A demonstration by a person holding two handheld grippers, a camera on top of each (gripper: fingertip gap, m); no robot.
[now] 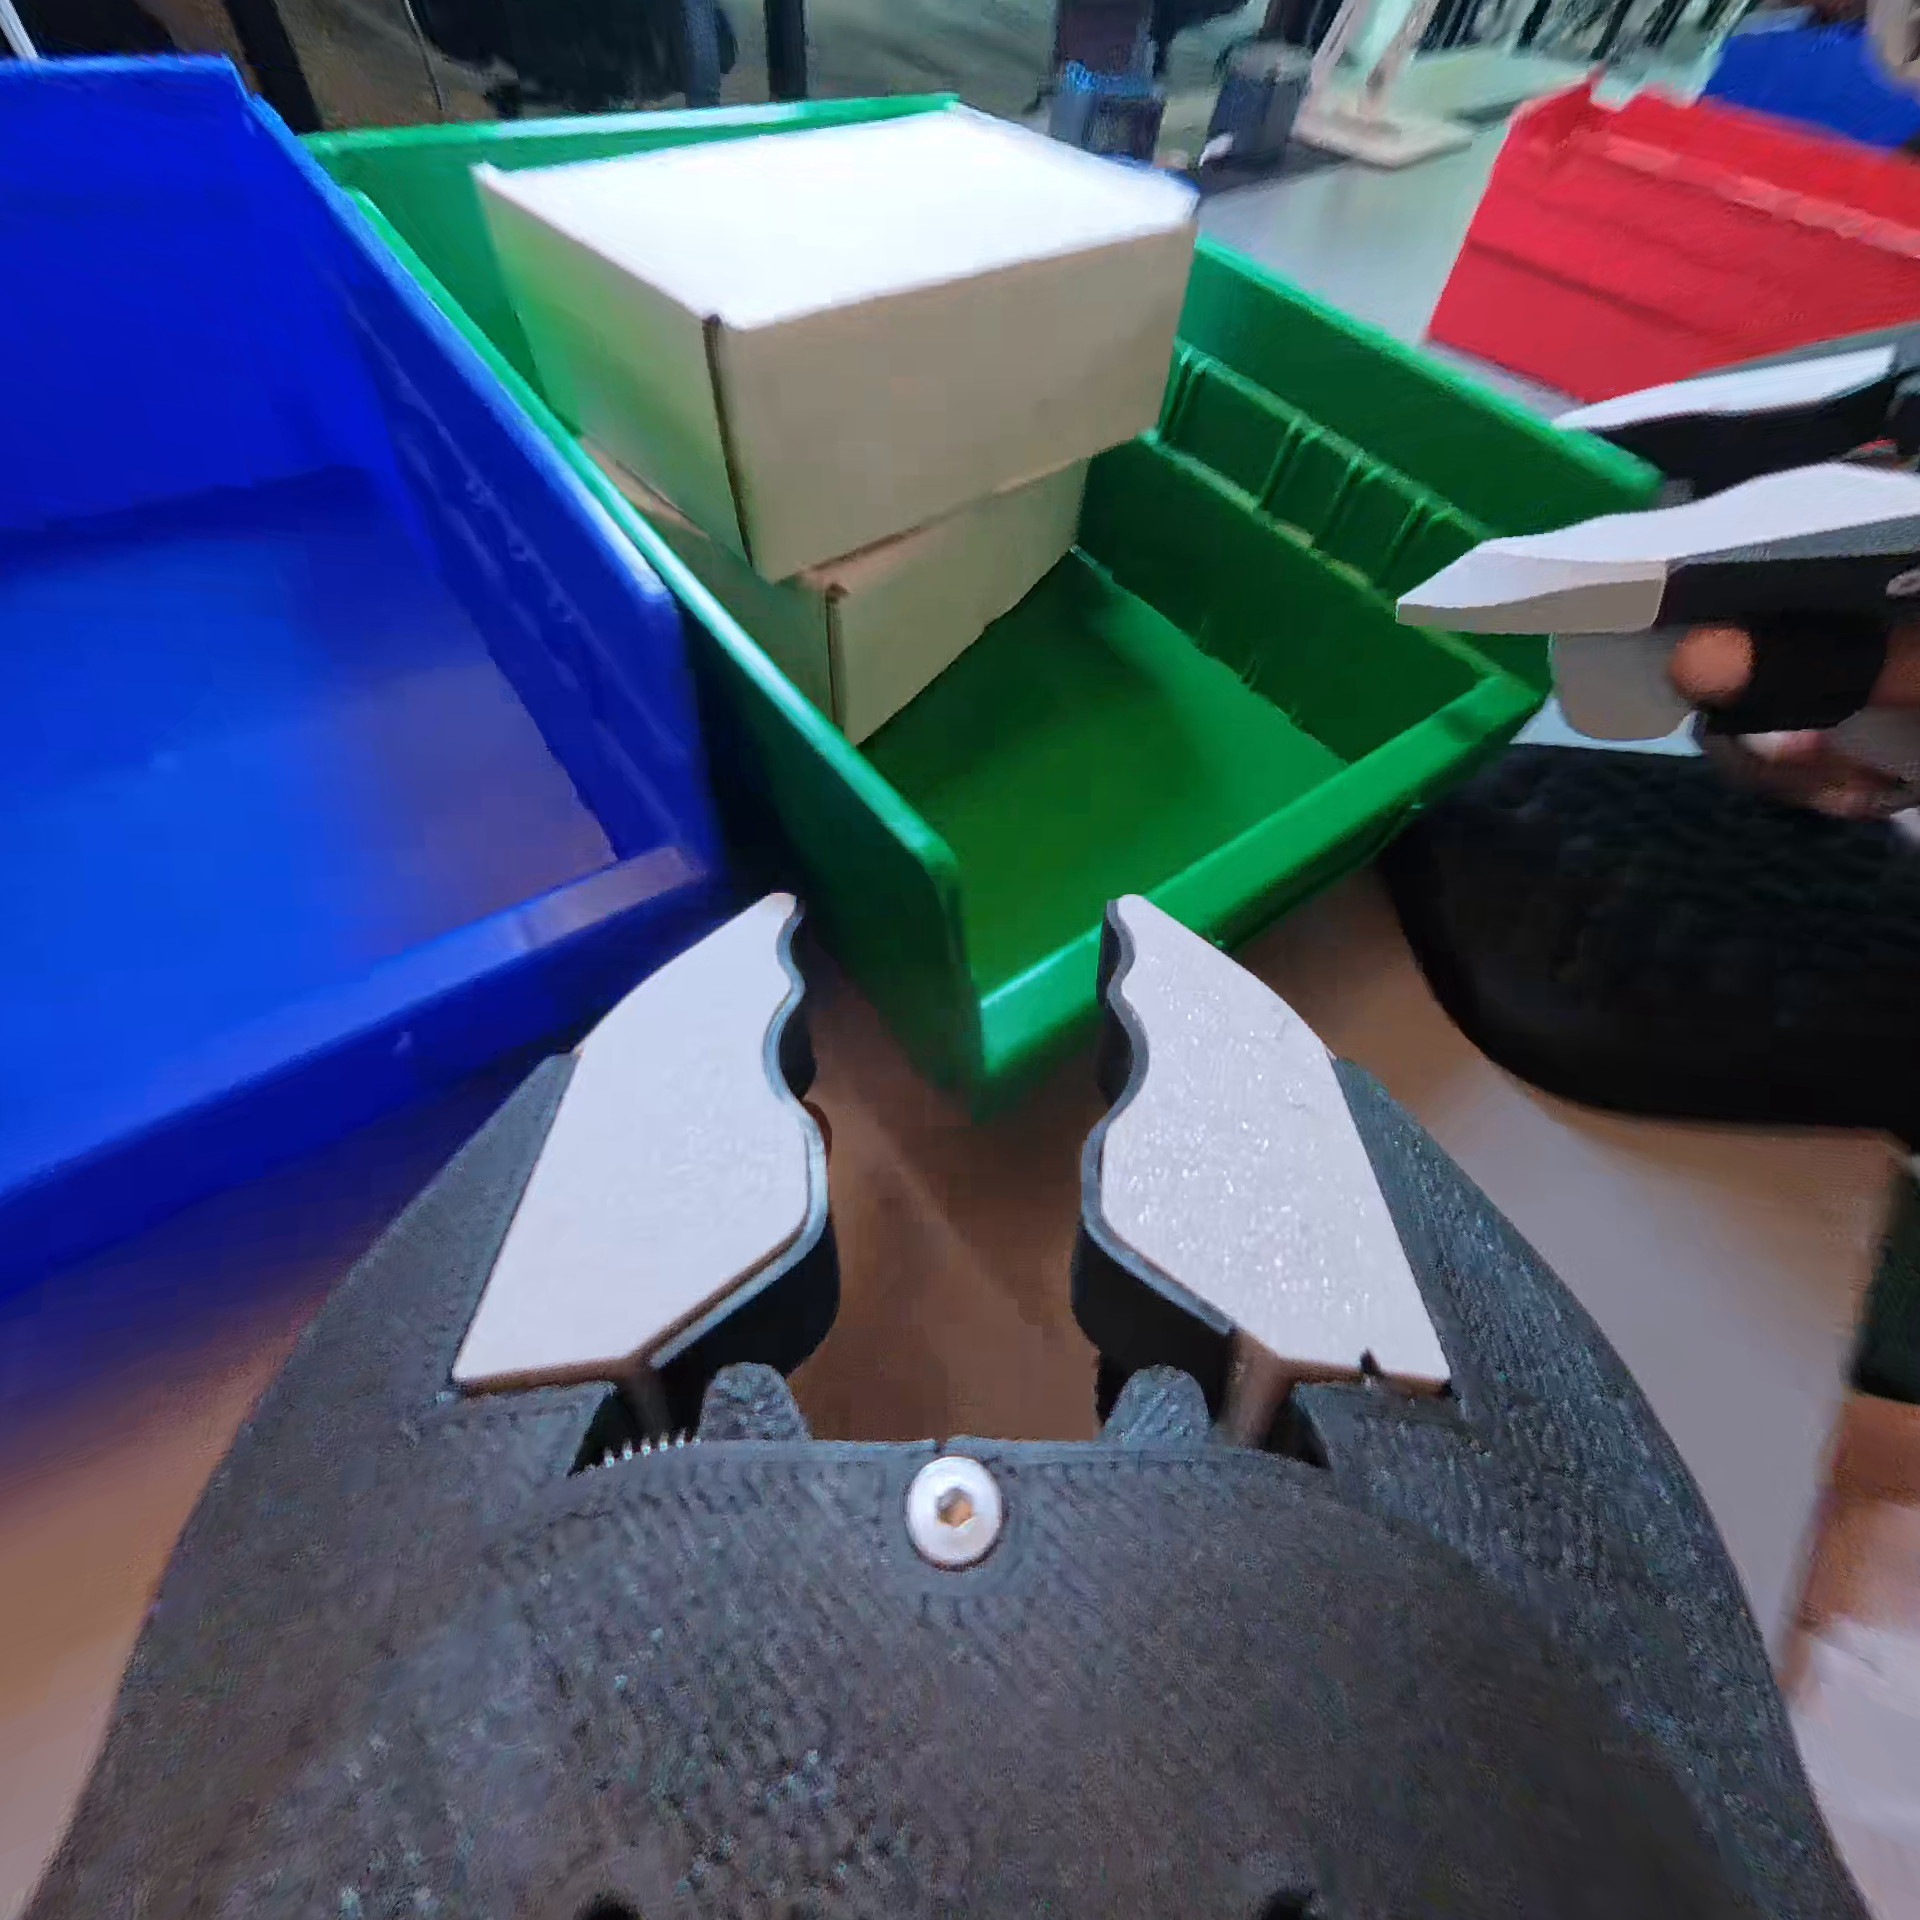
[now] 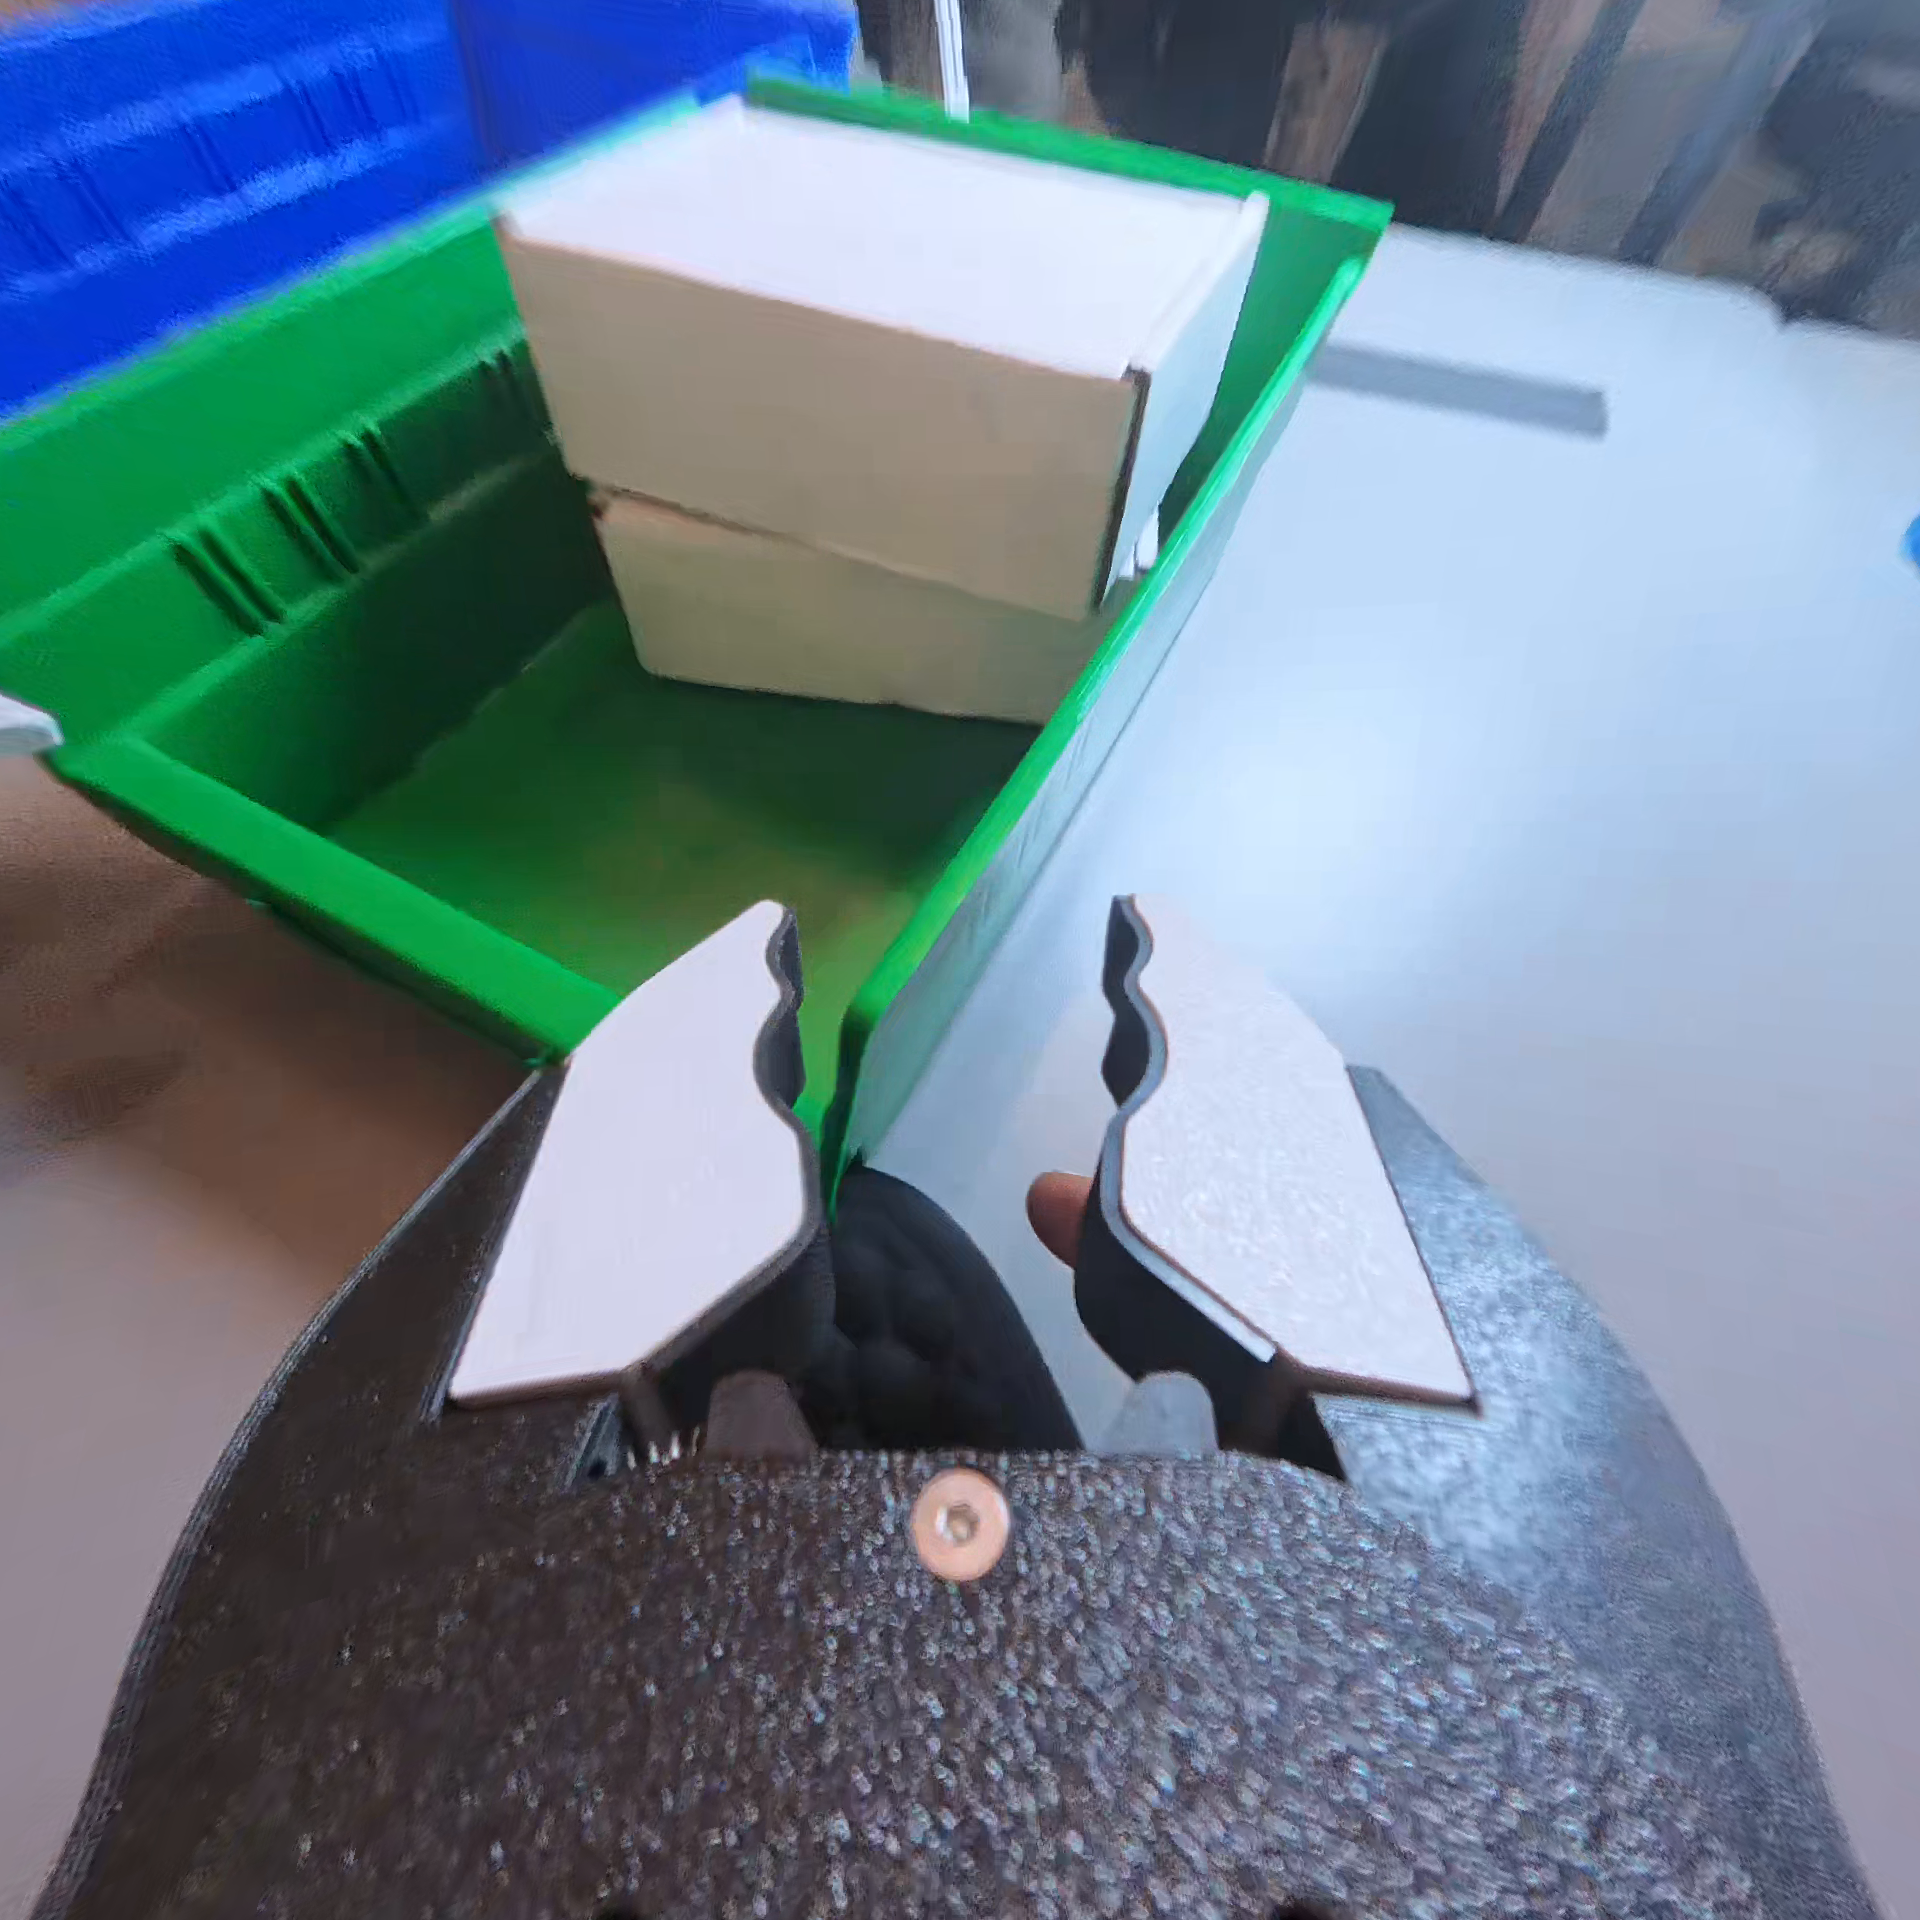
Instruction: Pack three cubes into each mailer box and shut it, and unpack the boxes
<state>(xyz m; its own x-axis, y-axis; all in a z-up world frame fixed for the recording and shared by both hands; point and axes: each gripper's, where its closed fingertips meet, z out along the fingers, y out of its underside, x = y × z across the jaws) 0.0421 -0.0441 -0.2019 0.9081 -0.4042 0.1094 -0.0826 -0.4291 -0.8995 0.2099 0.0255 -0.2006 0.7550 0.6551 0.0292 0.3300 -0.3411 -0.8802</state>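
Note:
Two shut white mailer boxes are stacked at the far end of a green bin (image 1: 1455, 717), the upper box (image 1: 831, 291) on the lower box (image 1: 935, 603). They also show in the right wrist view, upper box (image 2: 831, 343) on lower box (image 2: 831, 634), in the green bin (image 2: 312, 894). My left gripper (image 1: 951, 914) is open and empty, just before the bin's near corner. My right gripper (image 2: 951, 914) is open and empty over the bin's near right corner; it also shows at the right edge of the left wrist view (image 1: 1496, 509). No cubes are in view.
A blue bin (image 1: 260, 675) stands left of the green bin, touching it; it also shows in the right wrist view (image 2: 208, 156). A red bin (image 1: 1683, 239) sits at the far right. A gloved hand (image 1: 1766, 675) holds the right gripper. Grey tabletop (image 2: 1507, 779) lies right of the green bin.

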